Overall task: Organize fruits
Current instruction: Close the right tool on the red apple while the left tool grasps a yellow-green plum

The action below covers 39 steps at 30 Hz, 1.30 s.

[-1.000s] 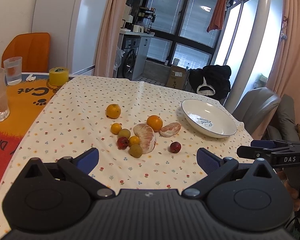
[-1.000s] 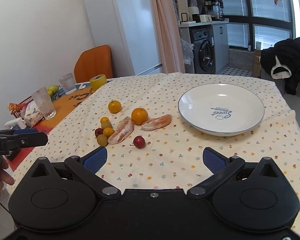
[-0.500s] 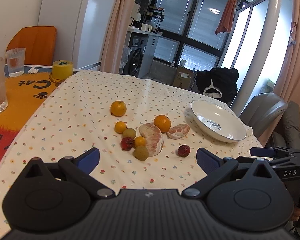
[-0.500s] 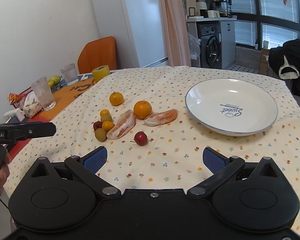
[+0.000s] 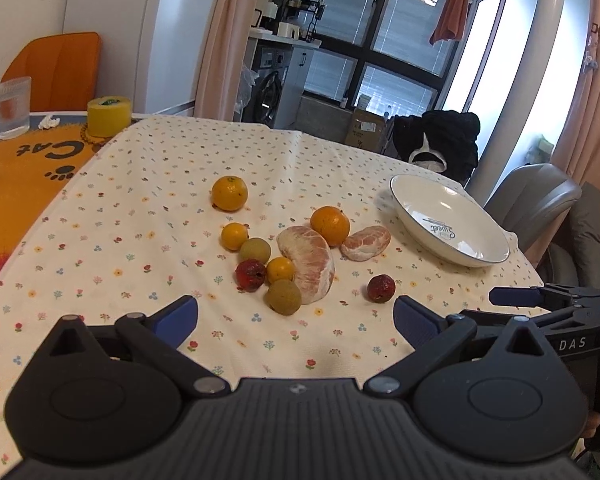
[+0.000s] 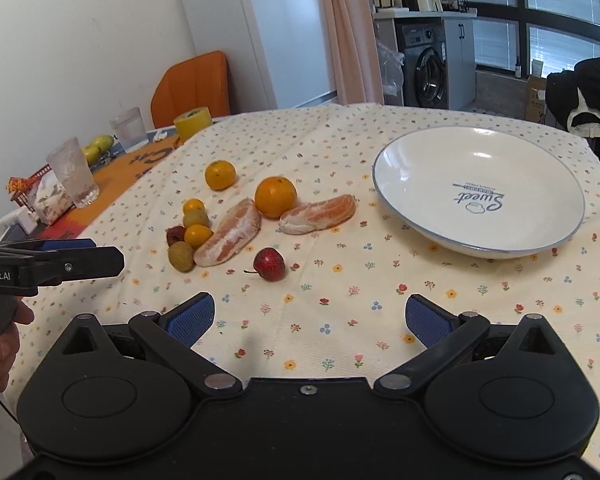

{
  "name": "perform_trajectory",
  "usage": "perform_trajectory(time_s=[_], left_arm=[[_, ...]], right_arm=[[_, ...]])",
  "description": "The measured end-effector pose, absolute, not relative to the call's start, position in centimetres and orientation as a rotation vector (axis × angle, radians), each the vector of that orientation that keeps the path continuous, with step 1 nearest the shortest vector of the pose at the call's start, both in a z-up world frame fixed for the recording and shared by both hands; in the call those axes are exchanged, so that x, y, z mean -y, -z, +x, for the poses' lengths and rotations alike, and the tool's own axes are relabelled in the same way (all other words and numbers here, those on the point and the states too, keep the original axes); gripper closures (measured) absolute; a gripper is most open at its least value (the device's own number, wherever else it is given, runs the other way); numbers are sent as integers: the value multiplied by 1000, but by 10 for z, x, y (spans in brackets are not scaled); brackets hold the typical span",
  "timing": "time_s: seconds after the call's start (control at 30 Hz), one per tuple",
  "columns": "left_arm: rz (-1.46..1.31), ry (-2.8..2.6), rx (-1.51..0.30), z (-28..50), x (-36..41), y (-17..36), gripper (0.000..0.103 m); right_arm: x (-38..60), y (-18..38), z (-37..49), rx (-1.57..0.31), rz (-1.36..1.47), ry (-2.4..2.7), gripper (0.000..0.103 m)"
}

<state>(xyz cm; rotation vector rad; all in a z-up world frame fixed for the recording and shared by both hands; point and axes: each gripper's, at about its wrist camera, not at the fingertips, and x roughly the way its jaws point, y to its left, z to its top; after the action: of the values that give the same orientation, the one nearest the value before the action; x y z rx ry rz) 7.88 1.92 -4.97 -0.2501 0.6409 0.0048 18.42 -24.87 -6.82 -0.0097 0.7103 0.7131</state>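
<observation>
Both grippers are hanging out above the near edge of the table with nothing in them. The left gripper (image 5: 296,316) is sitting with its blue-padded fingers (image 5: 178,316) spread wide, gripping nothing and touching nothing, hovering just short of the fruit pile. The right gripper (image 6: 310,318) is doing the same thing, fingers spread wide and holding nothing, with only flowery tablecloth (image 6: 340,280) showing between them.

The only container is the white plate (image 6: 420,152) with a blue rim and "Sweet" printed inside. It's sitting on the right side of the cloth with no fruit in it.

All the fruit is lying loose on the cloth, left of the plate. Two peeled citrus segments: the bigger segment (image 5: 310,264) is lying near the middle, the smaller segment (image 5: 366,243) closer to the plate, and an orange (image 5: 330,225) is sitting between them, touching or just about. Another orange (image 5: 229,193) is sitting farther back on its own. Beside the bigger segment there's a tight little cluster: two small yellow fruits (image 5: 234,236), two small greenish-brown ones (image 5: 283,297) and a small red fruit (image 5: 251,275). A second red fruit with a stem (image 6: 269,264) is lying apart, nearest the right gripper.
</observation>
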Motion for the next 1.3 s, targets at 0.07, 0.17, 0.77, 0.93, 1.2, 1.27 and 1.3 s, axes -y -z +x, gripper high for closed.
perform_trajectory(time_s=[0.07,0.17,0.77,0.93,1.2,1.27,1.3], left_arm=[[-242,-6,-646,82,-19,53,0],[-231,9,-635,87,-18,56,0],[-243,10,-697,125,-17,78,55],[-254,6,-713,132,-18,84,65],[-230,-17,-707,132,-16,85,79],[-230,-23,-705,130,-17,85,80],[-227,-27,-702,128,-17,84,80]], right_arm=[[246,71,187,-717,-11,-722,0],[241,75,192,-730,-17,-731,0],[219,80,215,-713,-4,-846,32],[211,83,224,-735,-1,-873,46],[201,87,229,-750,-2,-895,66],[198,90,229,-760,-3,-903,70],[198,91,228,-761,-3,-905,71]])
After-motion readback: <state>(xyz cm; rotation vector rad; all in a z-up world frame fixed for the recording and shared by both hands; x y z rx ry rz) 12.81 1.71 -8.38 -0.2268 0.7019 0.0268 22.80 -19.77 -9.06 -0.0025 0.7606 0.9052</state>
